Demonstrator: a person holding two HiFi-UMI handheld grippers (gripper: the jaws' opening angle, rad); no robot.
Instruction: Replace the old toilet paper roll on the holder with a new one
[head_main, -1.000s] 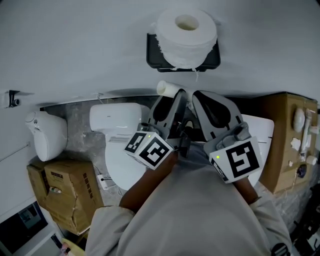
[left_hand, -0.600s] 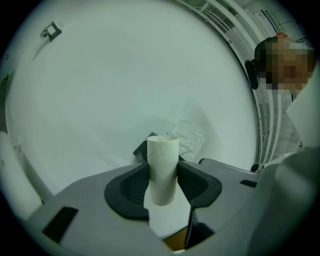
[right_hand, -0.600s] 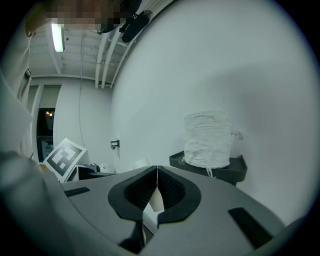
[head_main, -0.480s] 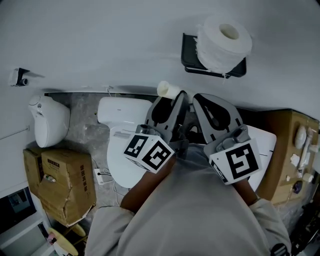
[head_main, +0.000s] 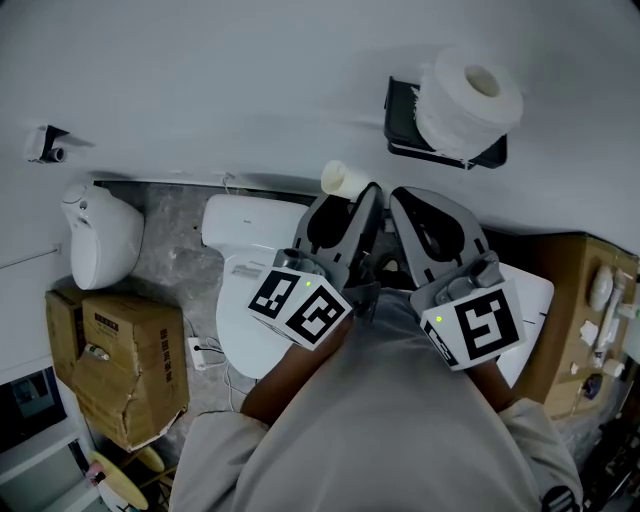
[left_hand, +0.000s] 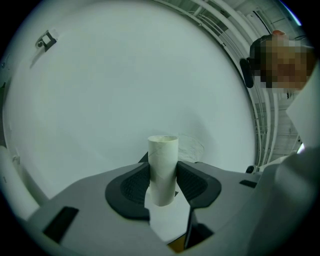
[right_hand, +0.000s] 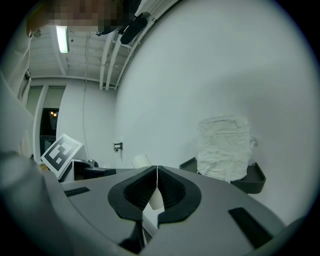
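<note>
Cardboard tube (head_main: 345, 178) farther from holder (head_main: 400, 112)

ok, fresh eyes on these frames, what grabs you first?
The fat white toilet paper roll sitting on the black wall holder, upper right in the head view. Next, the bare cardboard tube clamped in the left gripper, whose jaws have just closed a little further on it, in front of the plain white wall. The right gripper beside it is shut and empty.
</note>
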